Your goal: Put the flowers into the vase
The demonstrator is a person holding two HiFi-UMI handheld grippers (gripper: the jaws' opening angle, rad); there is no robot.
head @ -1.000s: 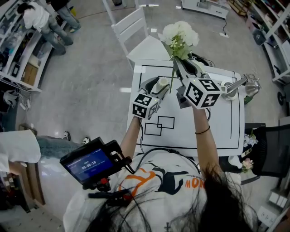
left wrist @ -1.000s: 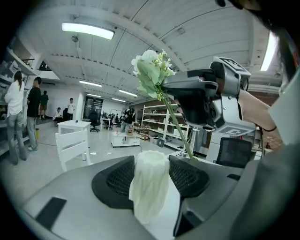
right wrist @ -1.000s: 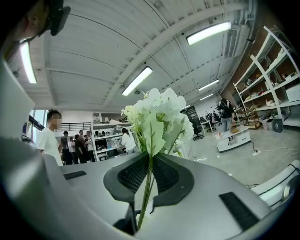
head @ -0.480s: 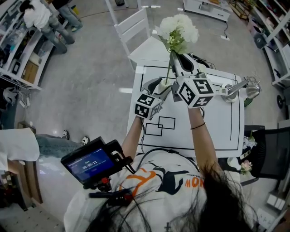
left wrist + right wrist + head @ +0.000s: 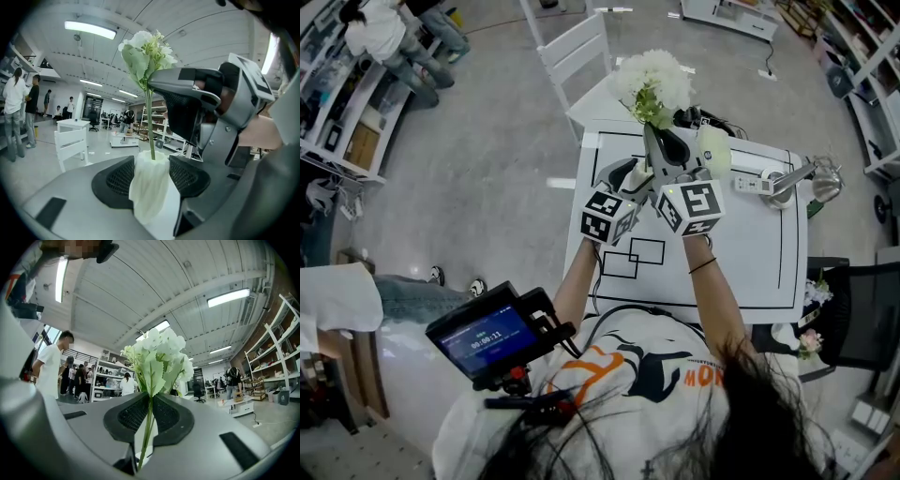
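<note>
The white ribbed vase (image 5: 149, 187) is pinched between the jaws of the left gripper (image 5: 152, 168), over the white table (image 5: 750, 253). The white flowers (image 5: 159, 357) are clamped by their green stem in the right gripper (image 5: 149, 416), its jaws pressed nearly together. The stem's lower end is seen inside the vase's mouth.

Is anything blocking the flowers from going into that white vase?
Nothing visible does. The right gripper pinches the flowers by the stem just above the vase held in the left gripper, and the stem already dips into its open mouth.
</note>
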